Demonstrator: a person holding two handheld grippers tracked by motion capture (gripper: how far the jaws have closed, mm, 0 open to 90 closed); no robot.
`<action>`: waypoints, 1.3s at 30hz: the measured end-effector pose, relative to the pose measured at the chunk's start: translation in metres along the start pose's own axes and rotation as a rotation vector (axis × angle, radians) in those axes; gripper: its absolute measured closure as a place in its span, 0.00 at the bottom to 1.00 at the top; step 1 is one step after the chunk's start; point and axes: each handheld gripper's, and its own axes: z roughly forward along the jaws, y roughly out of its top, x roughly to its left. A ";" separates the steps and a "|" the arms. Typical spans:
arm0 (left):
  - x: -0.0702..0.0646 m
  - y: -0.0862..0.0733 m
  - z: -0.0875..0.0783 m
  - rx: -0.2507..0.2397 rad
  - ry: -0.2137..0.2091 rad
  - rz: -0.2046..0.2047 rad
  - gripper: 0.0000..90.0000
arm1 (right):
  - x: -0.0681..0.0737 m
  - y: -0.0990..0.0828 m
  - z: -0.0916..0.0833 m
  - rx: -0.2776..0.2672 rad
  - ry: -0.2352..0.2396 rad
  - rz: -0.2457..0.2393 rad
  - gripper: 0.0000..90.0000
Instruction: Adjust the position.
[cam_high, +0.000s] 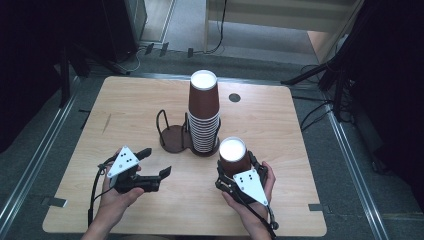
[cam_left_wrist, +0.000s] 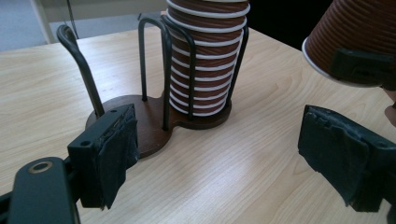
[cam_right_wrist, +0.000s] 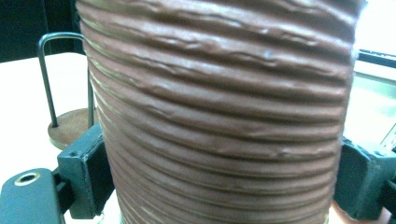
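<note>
The counter (cam_high: 150, 100) is evenly lit from above with soft shadows, while its surroundings stay dark. The right gripper view is overexposed beside the blurred, close cup (cam_right_wrist: 224, 116).

From my right gripper view the ribbed cup (cam_right_wrist: 219, 116) hides the space between the pads and runs off the top and bottom edges, while my left gripper view cuts the cup stack (cam_left_wrist: 205, 56) at the top, count unreadable.
</note>
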 end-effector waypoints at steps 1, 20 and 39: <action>-0.001 0.000 0.000 0.000 -0.001 0.002 0.14 | 0.001 0.000 0.000 0.002 0.003 -0.003 0.11; -0.018 0.009 0.001 0.004 -0.081 0.009 0.15 | 0.024 -0.004 -0.003 0.008 0.036 -0.051 0.11; -0.036 0.010 0.008 0.027 -0.161 0.035 0.16 | 0.056 -0.018 0.000 0.028 0.067 -0.184 0.11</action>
